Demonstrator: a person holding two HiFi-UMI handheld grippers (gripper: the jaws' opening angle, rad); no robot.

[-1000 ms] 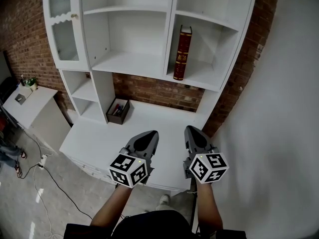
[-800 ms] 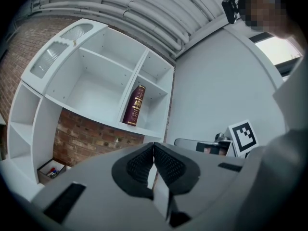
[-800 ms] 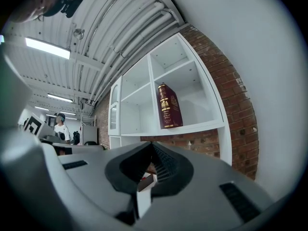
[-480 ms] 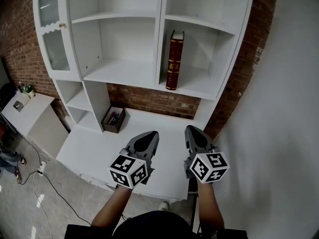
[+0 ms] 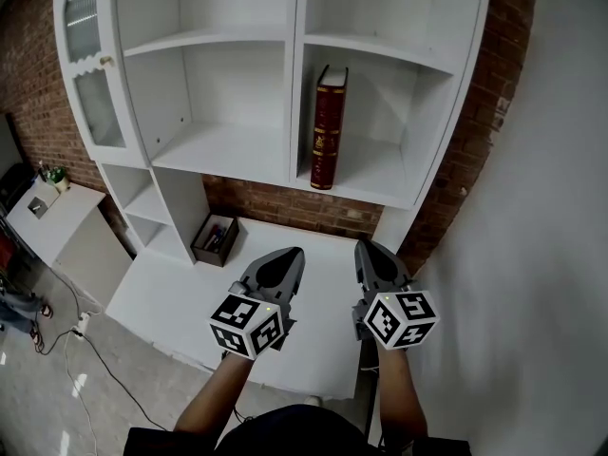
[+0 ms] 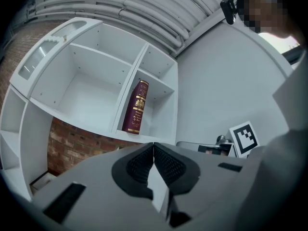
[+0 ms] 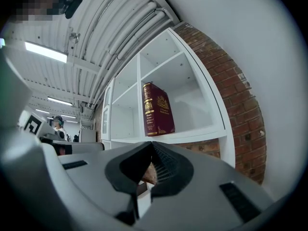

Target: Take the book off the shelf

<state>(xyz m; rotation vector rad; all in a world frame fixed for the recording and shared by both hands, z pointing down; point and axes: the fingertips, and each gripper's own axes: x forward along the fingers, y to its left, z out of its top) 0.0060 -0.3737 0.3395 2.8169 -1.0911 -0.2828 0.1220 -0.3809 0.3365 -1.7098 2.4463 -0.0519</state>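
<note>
White shelf unit (image 5: 293,84) against brick wall (image 5: 285,200). Dark red book (image 5: 329,126) upright in the lower right compartment, spine out, gold print, leaning against the divider on its left; nothing else in that compartment. Glass door (image 5: 87,74) at the unit's far left. White desk (image 5: 180,288) below, small dark box (image 5: 215,240) with pens at its back left, beside the lower cubbies. Left gripper (image 5: 288,255) and right gripper (image 5: 367,248) side by side low over the desk front, both pointing at the shelves, jaws together, well apart from the book. Marker cubes face the camera, bare forearms behind. Side cabinet (image 5: 59,218) far left, cables (image 5: 90,350) on the floor. Plain white wall (image 5: 541,207) at right.
</note>
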